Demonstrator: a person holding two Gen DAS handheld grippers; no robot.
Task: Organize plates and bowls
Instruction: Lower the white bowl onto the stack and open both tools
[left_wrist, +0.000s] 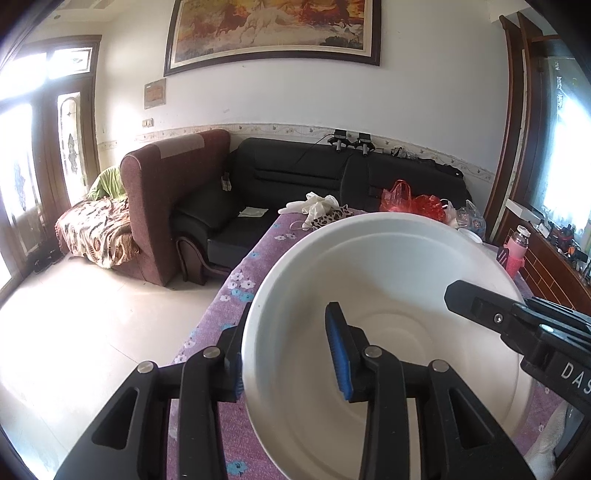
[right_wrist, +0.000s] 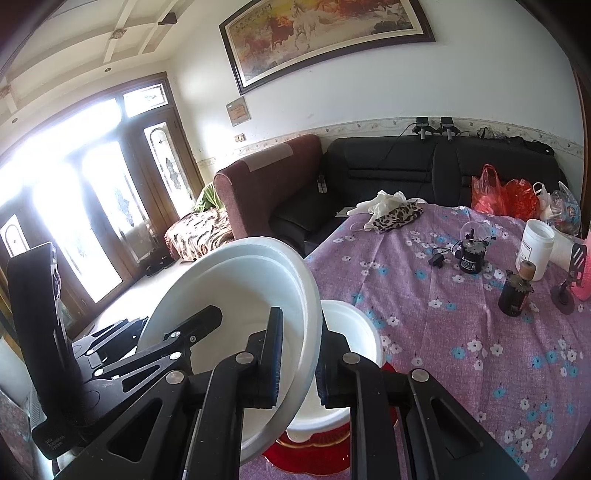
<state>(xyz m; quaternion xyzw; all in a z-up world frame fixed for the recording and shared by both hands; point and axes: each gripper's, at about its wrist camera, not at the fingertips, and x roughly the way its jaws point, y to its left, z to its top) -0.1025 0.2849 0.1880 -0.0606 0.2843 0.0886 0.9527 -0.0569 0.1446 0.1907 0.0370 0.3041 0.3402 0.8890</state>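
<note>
Your left gripper (left_wrist: 291, 350) and right gripper (right_wrist: 297, 354) each clamp the rim of the white bowl (right_wrist: 236, 295), one finger inside and one outside. The bowl is tilted above the purple floral tablecloth (right_wrist: 461, 332), directly over a second white bowl (right_wrist: 354, 332) standing on it.

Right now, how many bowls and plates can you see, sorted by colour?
White: 2, the big tilted bowl and the smaller bowl behind it.
Red: 1, the red plate under the smaller bowl.
Total: 3
</note>
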